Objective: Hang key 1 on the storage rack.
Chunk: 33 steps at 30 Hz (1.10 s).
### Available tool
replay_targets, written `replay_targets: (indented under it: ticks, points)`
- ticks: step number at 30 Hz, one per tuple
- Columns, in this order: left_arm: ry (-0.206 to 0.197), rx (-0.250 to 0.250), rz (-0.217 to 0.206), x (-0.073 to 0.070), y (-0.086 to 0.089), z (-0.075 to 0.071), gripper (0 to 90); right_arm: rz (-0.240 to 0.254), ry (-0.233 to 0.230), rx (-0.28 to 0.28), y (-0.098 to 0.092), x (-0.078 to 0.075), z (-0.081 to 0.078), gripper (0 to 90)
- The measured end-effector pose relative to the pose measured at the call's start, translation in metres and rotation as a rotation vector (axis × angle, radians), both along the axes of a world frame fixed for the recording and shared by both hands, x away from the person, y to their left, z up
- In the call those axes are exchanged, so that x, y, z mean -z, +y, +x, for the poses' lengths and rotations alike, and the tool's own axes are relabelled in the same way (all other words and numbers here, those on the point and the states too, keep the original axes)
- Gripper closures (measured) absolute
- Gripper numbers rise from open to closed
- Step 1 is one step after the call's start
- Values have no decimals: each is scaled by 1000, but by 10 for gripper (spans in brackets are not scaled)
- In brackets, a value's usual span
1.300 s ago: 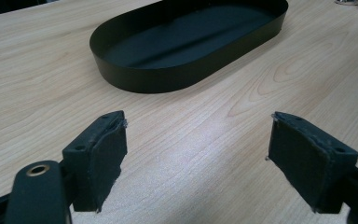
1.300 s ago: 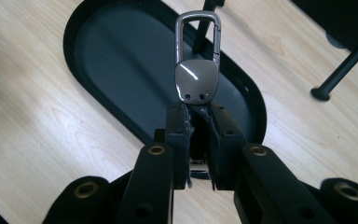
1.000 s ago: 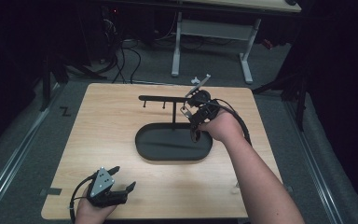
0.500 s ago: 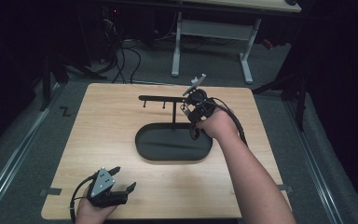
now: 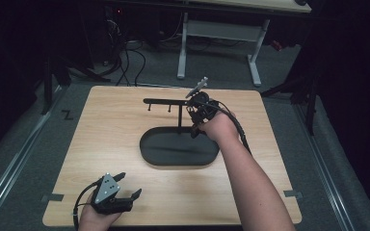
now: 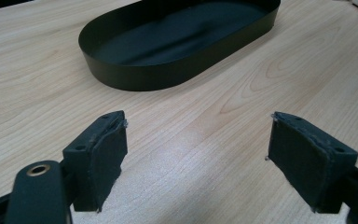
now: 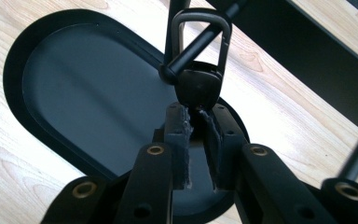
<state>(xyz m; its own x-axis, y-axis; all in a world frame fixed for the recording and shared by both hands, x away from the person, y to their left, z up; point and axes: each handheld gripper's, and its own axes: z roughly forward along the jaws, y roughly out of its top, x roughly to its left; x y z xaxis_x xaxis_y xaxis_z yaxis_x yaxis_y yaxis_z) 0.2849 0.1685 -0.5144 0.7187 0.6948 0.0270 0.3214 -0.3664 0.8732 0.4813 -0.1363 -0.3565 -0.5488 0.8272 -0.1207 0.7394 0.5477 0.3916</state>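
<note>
Carabiner tag point(image 7: 198, 88) pinched in right gripper point(image 7: 196, 122) — loop over peg (left gripper point(image 6: 196, 154) agape); keep grip square, slide along peg.

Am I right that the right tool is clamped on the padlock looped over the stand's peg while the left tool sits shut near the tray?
Not quite: the left tool is open, jaws wide apart in the left gripper view. The right tool does clamp the padlock on the peg, near the tray.
</note>
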Motion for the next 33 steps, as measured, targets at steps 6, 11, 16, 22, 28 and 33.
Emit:
replay_targets:
  ticks: [6,11,16,22,28,33]
  points:
    - [1,4,3,1,-1,0,201,24,-7,-5,2,1,-1,721]
    - [0,5,5,2,-2,0,201,34,2,-8,-3,1,-6,664]
    - [3,9,16,2,-2,1,201,48,16,4,-16,1,-19,603]
    - [6,9,6,3,-4,2,201,84,15,23,-39,6,-38,508]
    - [12,27,18,4,-8,3,201,96,22,36,-62,20,-58,502]
    - [8,19,12,3,-7,2,201,98,25,81,-84,33,-71,506]
